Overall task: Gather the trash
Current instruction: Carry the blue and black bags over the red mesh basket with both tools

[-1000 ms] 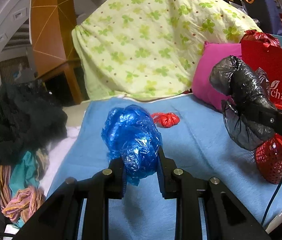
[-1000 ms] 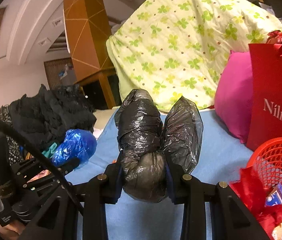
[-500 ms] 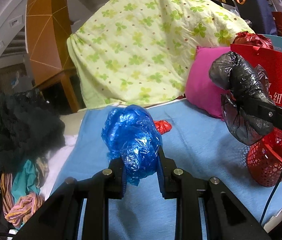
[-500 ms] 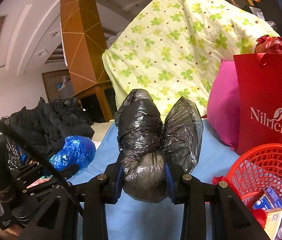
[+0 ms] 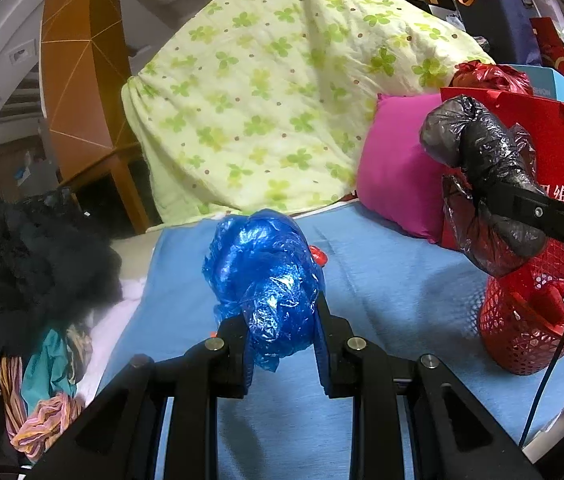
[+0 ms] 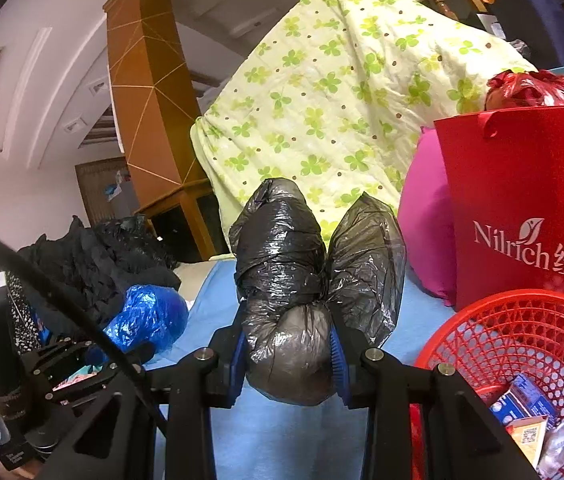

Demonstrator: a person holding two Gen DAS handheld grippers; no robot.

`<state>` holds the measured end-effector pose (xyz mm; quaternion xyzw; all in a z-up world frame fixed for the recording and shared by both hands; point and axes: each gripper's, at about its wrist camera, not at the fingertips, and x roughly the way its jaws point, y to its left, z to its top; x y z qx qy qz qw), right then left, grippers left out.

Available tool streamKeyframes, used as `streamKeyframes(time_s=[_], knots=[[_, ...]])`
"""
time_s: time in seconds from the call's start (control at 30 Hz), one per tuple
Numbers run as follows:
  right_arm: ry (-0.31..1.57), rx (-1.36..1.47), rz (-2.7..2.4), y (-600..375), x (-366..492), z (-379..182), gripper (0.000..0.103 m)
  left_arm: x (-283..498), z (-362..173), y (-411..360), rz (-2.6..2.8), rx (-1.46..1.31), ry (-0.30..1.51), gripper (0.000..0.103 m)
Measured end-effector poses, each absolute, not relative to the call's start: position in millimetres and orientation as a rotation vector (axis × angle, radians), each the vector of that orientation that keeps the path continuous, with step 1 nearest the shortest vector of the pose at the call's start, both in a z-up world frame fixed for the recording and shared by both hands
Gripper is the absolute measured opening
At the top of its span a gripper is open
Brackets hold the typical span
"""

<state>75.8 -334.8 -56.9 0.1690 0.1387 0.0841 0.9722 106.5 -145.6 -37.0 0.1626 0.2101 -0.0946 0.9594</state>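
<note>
My left gripper is shut on a crumpled blue plastic bag, held above the blue bed sheet. In the right wrist view my right gripper is shut on a knotted black plastic bag. That black bag also shows at the right of the left wrist view, just above and left of a red mesh basket. The basket sits at the lower right of the right wrist view and holds small cartons. A small red wrapper lies on the sheet, mostly hidden behind the blue bag.
A green-flowered quilt is piled at the back, with a pink pillow and a red paper bag beside the basket. Dark clothes are heaped at the left edge of the bed. A wooden pillar stands behind.
Both grippers have shifted sideways with their bags still held. The red basket has come further into both views, and the small red wrapper has slid behind the blue bag.
</note>
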Motion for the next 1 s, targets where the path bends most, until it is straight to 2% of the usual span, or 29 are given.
streamKeyframes(time_s=[1.0], knots=[[0.266, 0.385, 0.132, -362.5, 59.0, -57.4, 0.038, 104.9, -38.1, -165.1, -0.25, 0.361, 0.438, 0.027]])
